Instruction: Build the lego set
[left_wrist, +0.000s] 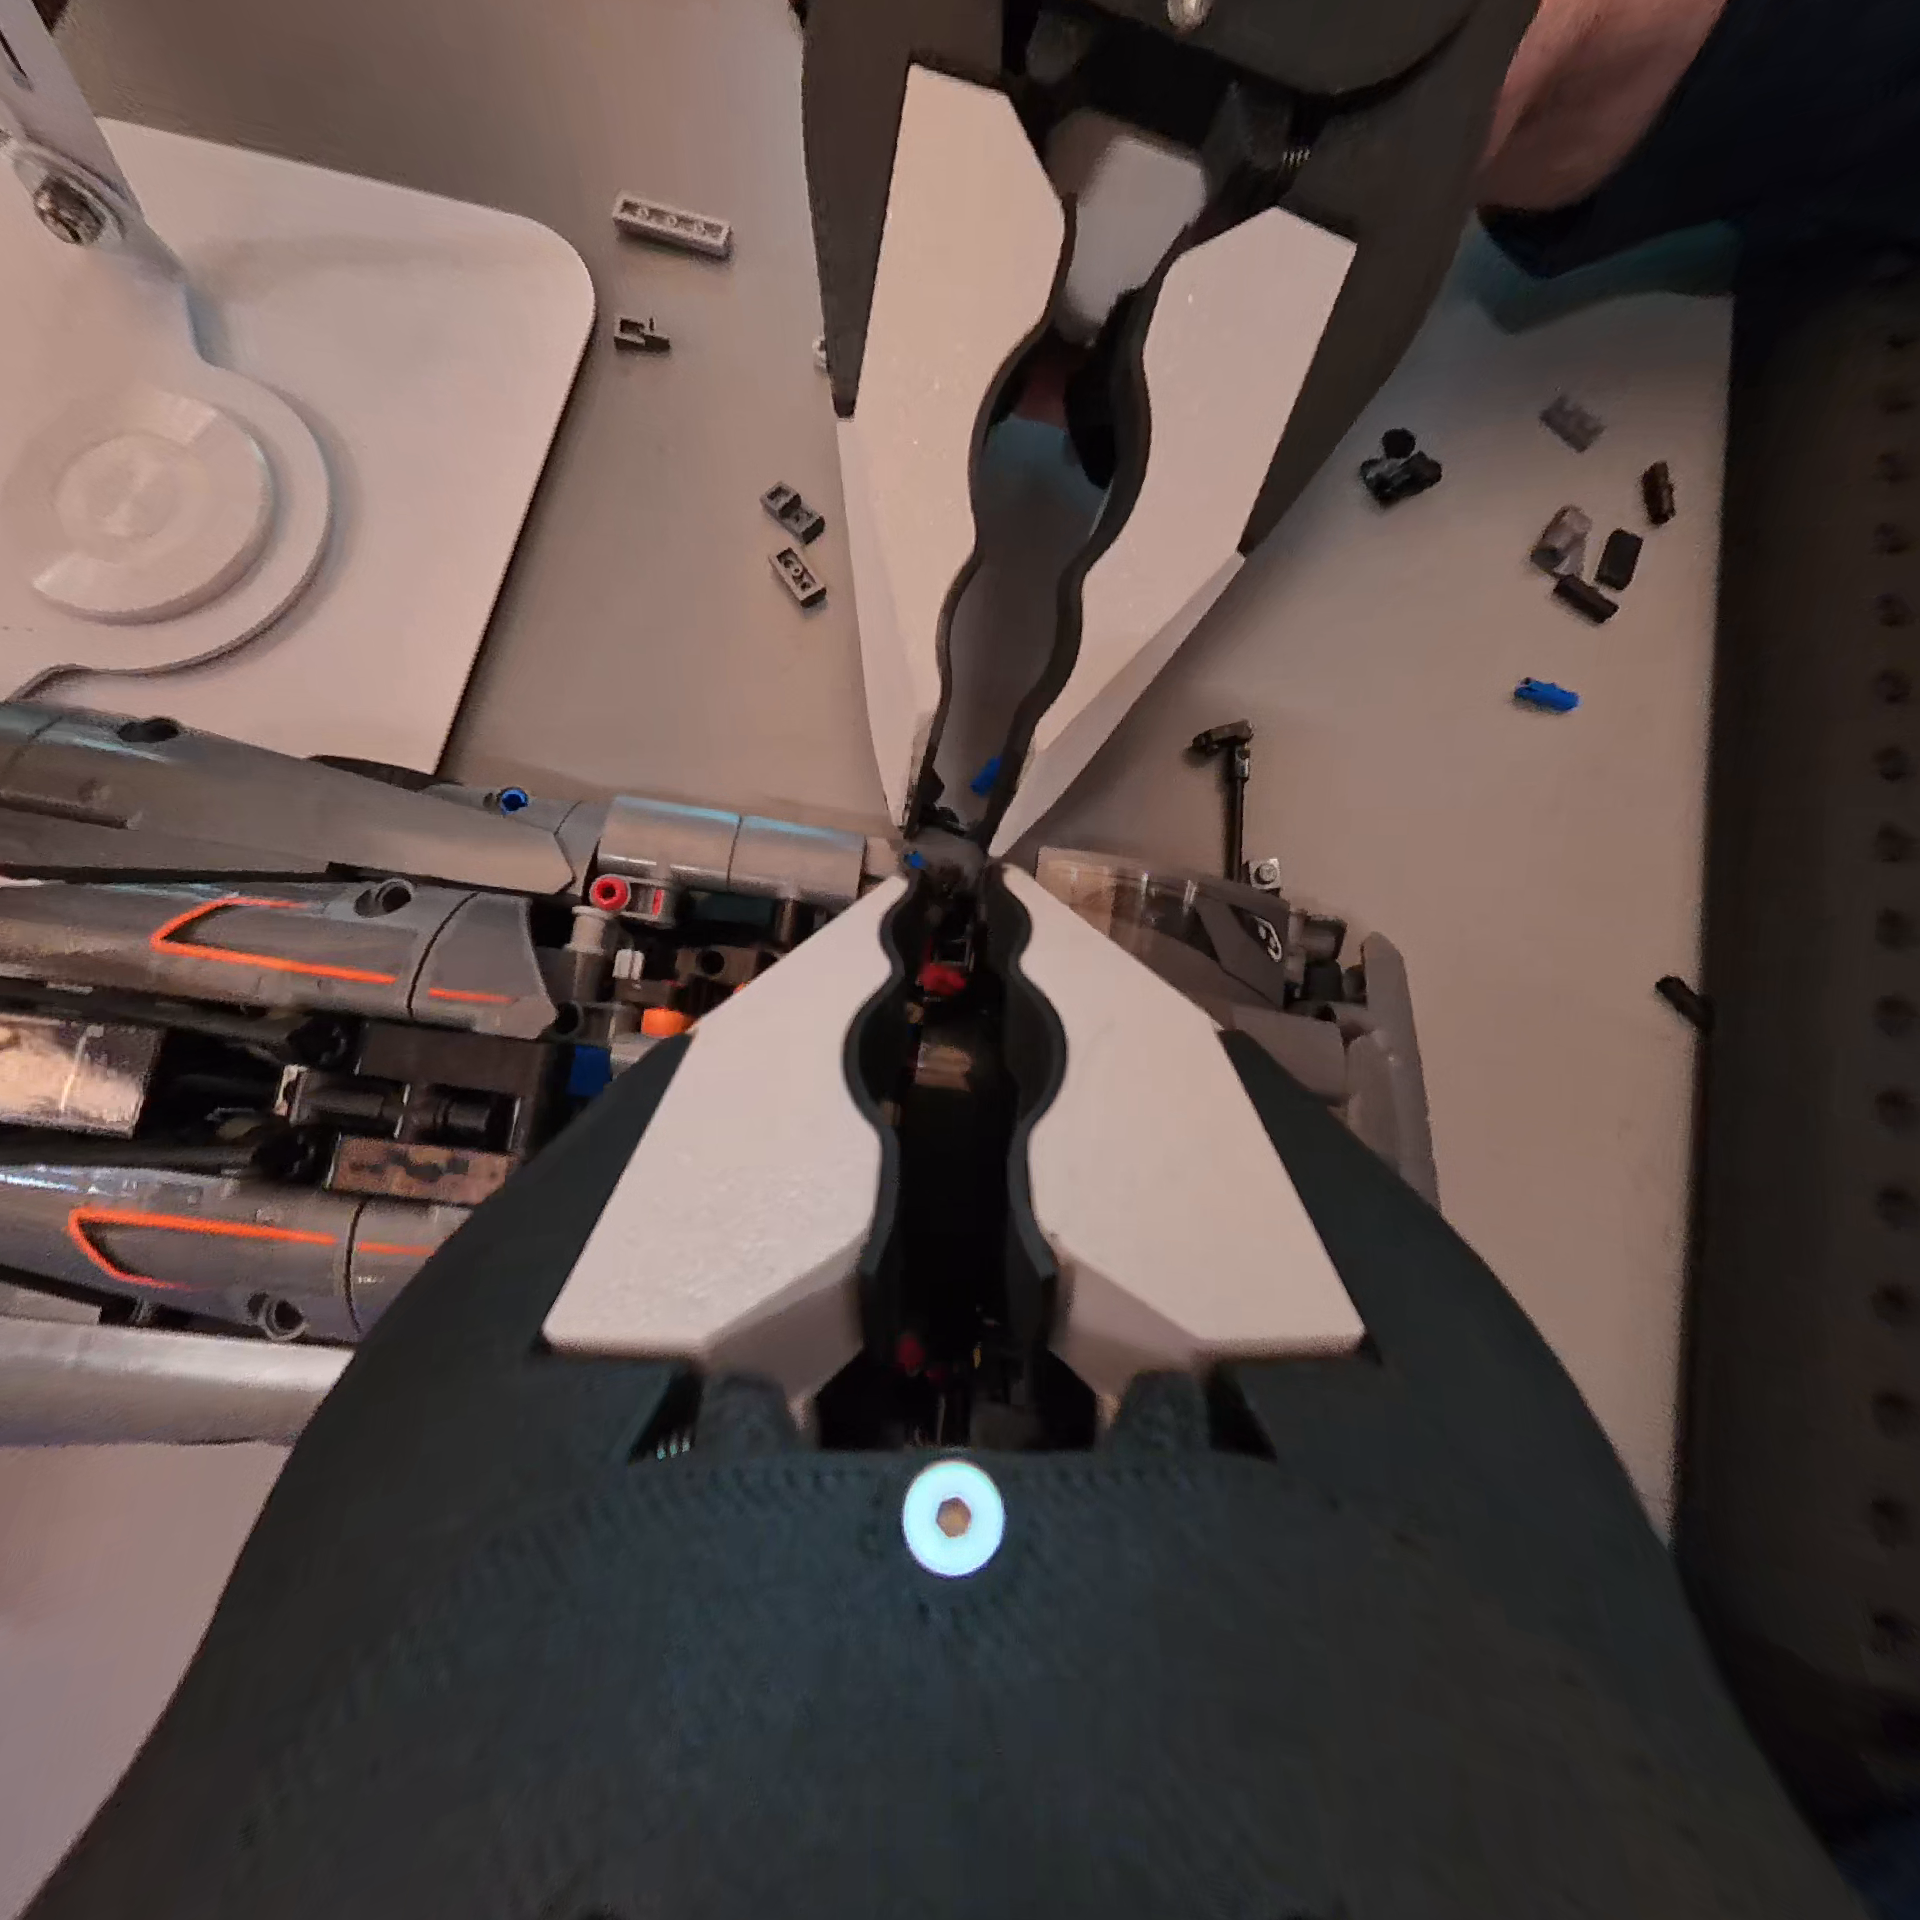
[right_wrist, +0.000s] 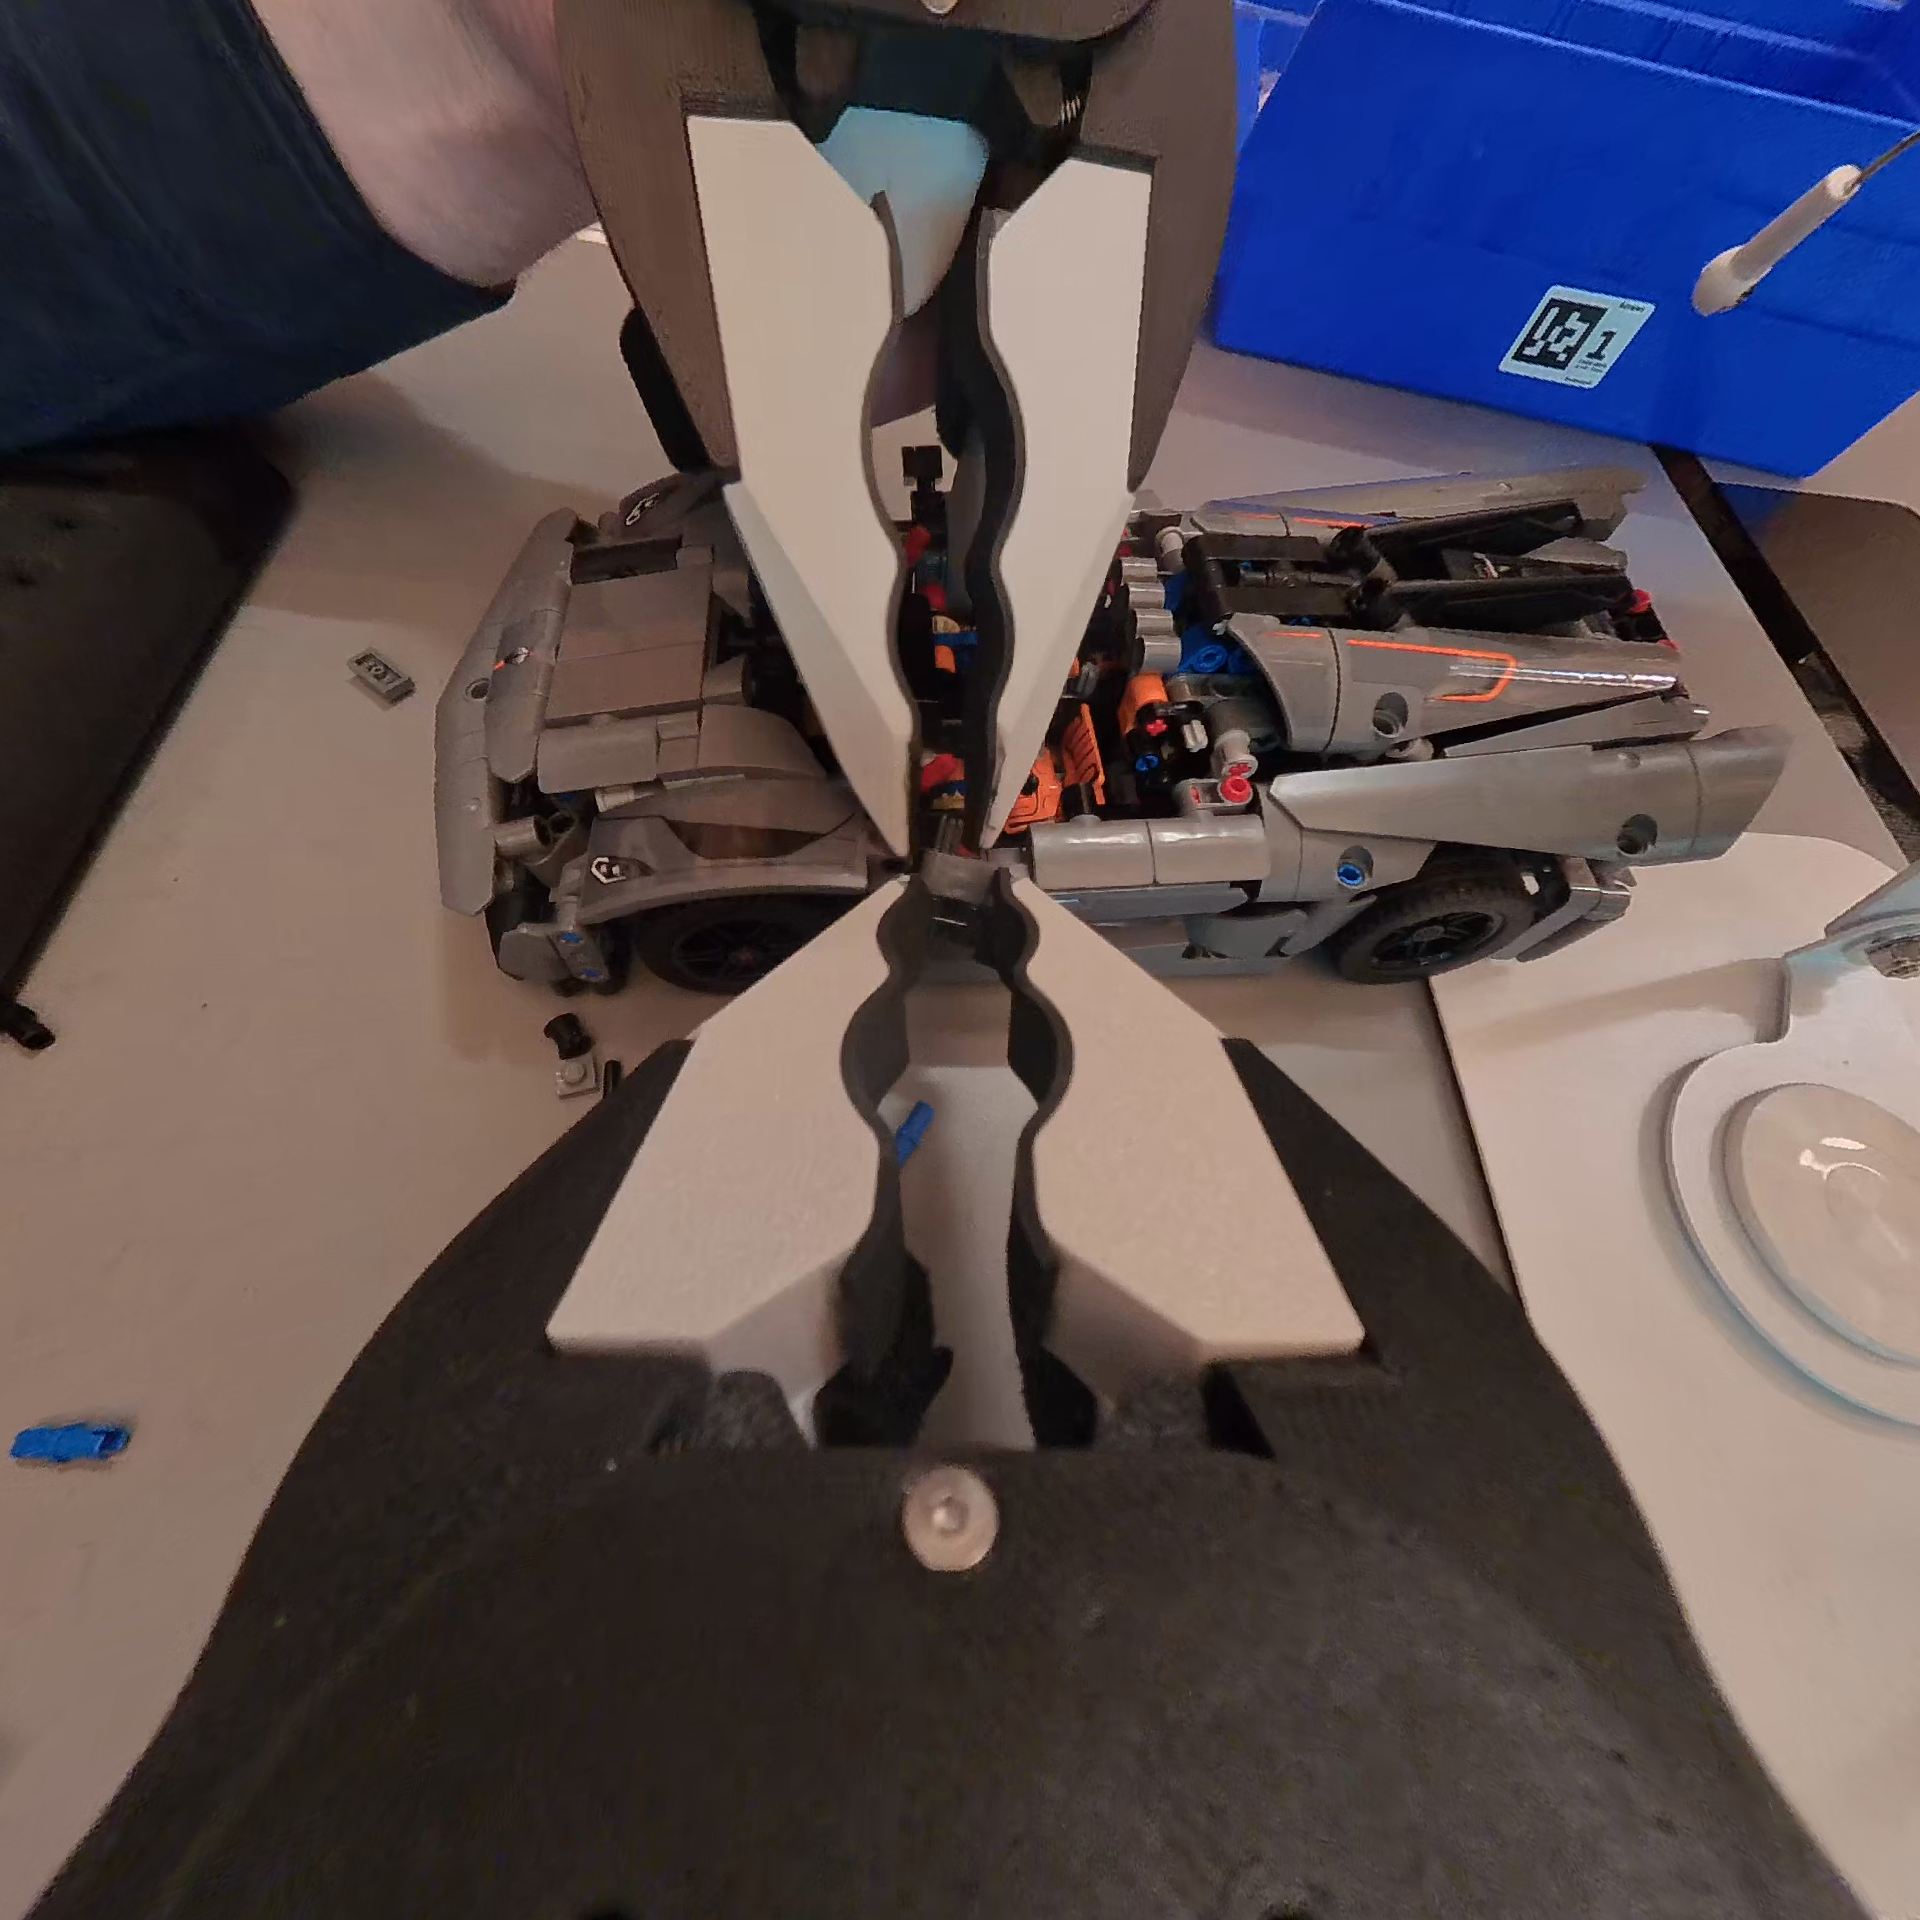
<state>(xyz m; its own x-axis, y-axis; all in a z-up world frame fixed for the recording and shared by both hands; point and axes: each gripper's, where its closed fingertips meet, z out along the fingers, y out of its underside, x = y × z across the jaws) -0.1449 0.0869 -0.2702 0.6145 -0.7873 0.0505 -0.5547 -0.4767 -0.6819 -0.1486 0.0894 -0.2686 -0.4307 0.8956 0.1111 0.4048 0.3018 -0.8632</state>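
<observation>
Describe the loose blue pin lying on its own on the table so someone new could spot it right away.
Start at the grey lego car mid-table, then look toward its front end and out over bare tabletop. The blue pin lies alone there. It is bright blue, while the loose pieces nearer the car are grey or black.

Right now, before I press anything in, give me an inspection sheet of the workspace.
Surface: pale table, white plate on its edge.
Job's things: grey Lego car, roof unfinished; small grey piece at the cockpit edge.
Clutter: blue pin, grey plate, black connectors.
Grippers: left gripper and right gripper both pinch the grey piece, tip to tip.
Cables: nothing seen.
Surroundings: blue bin, person's forearm.
</observation>
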